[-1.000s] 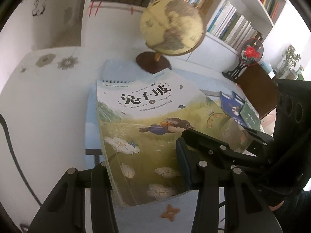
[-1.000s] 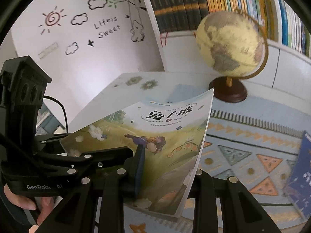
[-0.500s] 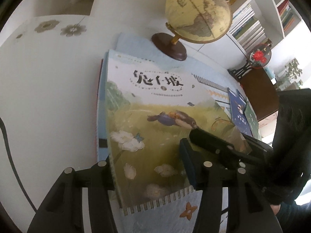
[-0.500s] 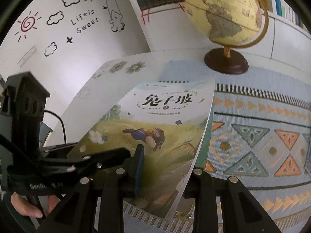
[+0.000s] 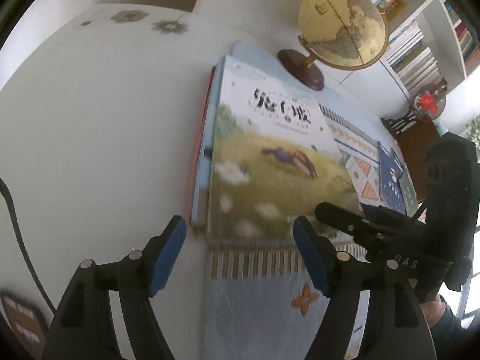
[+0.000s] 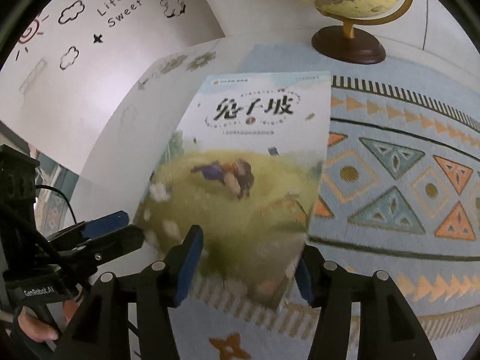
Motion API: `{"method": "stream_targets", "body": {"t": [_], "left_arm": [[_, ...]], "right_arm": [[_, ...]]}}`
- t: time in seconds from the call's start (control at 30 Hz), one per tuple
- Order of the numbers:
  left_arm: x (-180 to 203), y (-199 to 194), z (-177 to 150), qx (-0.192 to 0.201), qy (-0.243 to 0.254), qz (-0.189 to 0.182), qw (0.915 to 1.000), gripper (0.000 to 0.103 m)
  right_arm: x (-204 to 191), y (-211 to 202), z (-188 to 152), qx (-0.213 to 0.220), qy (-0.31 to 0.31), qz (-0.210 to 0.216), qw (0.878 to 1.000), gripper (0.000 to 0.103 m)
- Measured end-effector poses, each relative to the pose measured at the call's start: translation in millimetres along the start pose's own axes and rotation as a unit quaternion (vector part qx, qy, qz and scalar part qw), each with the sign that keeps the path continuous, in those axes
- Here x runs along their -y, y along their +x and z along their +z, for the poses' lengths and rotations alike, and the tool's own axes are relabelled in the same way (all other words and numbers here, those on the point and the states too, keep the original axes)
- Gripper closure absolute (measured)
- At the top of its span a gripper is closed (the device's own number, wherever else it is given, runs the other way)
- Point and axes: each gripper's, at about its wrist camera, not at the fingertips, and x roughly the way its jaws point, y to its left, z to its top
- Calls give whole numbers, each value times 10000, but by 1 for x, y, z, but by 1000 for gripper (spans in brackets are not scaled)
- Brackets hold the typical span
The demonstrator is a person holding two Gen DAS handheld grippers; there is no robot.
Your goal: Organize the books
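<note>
Left wrist: book [image 5: 270, 162] lies beyond the opening left tongs [image 5: 240, 255].

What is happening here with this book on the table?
A person with a gripper in each hand is organizing books. The picture book with the meadow cover lies flat on a small stack at the left edge of the patterned cloth, in front of the globe. The left gripper and the right gripper are both opening at the book's near edge, and their pads do not press on it. More books lie farther right.
</note>
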Motion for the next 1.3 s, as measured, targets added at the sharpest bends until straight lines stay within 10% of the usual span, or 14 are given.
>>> {"method": "stream_targets", "body": {"t": [0.8,1.3], "left_arm": [[216,-22,-58,1315,1254,823,9799,25],[288,-65,-66,2042,1846,1073,9554,3]], "right_arm": [[125,-187,-89,1560,582,-1282,9777,48],[113,-264,-92,2416,516,-2148,9449,32]]}}
